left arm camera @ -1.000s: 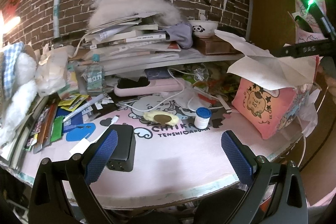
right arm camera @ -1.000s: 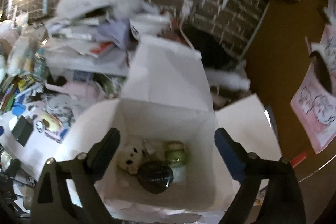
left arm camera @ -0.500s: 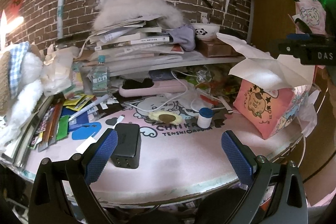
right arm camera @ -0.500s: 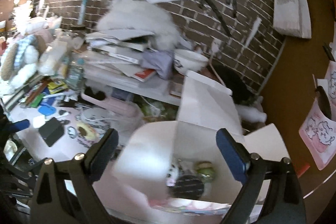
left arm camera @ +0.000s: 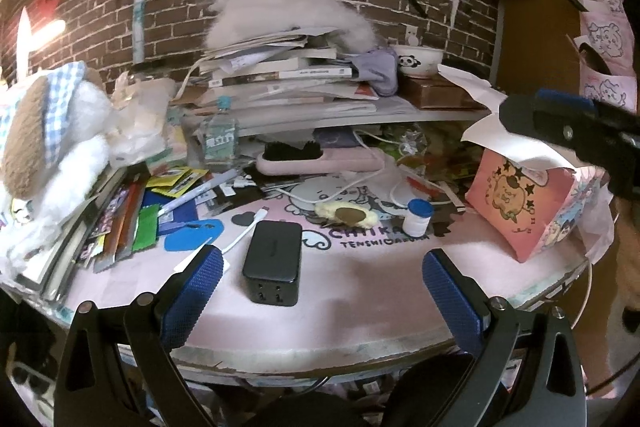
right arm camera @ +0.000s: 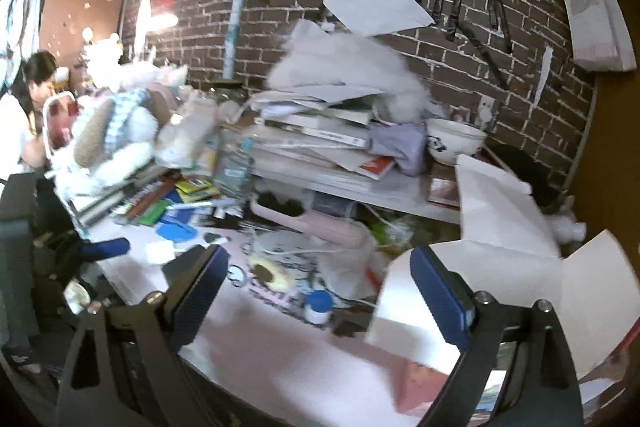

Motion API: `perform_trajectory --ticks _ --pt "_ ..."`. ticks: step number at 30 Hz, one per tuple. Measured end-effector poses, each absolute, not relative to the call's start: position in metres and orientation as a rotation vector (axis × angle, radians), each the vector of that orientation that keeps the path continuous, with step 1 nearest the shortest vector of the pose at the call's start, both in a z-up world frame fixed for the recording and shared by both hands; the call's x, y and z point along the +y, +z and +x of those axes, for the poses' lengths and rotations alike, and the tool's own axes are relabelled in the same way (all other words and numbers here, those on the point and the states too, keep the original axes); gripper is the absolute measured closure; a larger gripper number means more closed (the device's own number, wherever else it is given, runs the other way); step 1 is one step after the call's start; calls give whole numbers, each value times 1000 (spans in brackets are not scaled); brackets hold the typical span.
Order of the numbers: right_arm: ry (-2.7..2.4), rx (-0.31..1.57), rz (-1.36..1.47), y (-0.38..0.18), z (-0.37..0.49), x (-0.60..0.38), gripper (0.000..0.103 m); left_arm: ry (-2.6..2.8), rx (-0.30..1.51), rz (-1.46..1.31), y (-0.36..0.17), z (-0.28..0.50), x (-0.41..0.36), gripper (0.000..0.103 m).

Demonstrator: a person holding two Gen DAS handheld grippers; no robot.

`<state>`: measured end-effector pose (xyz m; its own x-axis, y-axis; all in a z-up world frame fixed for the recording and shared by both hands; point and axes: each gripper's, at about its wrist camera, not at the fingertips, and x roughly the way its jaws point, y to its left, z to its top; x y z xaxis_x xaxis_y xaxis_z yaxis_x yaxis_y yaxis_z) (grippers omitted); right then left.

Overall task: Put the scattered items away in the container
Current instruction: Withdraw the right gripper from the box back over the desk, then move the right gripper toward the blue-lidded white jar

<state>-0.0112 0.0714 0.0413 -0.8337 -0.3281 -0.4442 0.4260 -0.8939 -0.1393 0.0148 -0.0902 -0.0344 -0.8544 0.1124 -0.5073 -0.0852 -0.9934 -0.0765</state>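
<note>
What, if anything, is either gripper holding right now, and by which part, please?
Nothing is held. The left gripper and right gripper are both open, with only the pink mat between their fingers.

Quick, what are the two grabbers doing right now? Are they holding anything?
Left gripper: open, holding nothing; the black charger lies on the desk between its fingers.
Right gripper: open, holding nothing.

1. Right gripper (right arm camera: 318, 281): jaws wide apart, nothing between them.
2. White box (right arm camera: 520, 267): flaps open, at right.
3. Blue-capped bottle (right arm camera: 318, 307): upright on pink mat (right arm camera: 280, 355).
4. Panda bowl (right arm camera: 454, 141): on shelf.
</note>
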Motion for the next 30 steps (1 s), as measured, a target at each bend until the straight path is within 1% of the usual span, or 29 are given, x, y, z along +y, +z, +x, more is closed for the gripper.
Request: perform_trajectory --ticks 8,16,22,24,25,26,28,30 --pt "-2628 137 612 -2 -10 73 12 2938 -87 -813 -37 15 -95 3" --pt "-2605 55 693 -36 -23 71 12 2951 -14 -845 -45 15 -90 3" --pt "-2591 53 757 -47 -36 61 13 2956 -41 -867 -50 15 -97 3" --pt "-2595 57 789 -52 -43 58 24 2961 -48 -875 -51 14 -100 3" --pt "-2596 65 809 -54 -46 56 34 2963 -50 -877 -52 14 -101 3" --pt "-2596 73 834 -57 -50 55 41 2965 -52 -878 -52 14 -102 3" --pt "-2595 72 865 -62 -57 54 43 2967 -55 -877 -52 14 -104 3" --pt "-2597 71 886 -67 -62 53 43 2968 -56 -876 -52 13 -105 3"
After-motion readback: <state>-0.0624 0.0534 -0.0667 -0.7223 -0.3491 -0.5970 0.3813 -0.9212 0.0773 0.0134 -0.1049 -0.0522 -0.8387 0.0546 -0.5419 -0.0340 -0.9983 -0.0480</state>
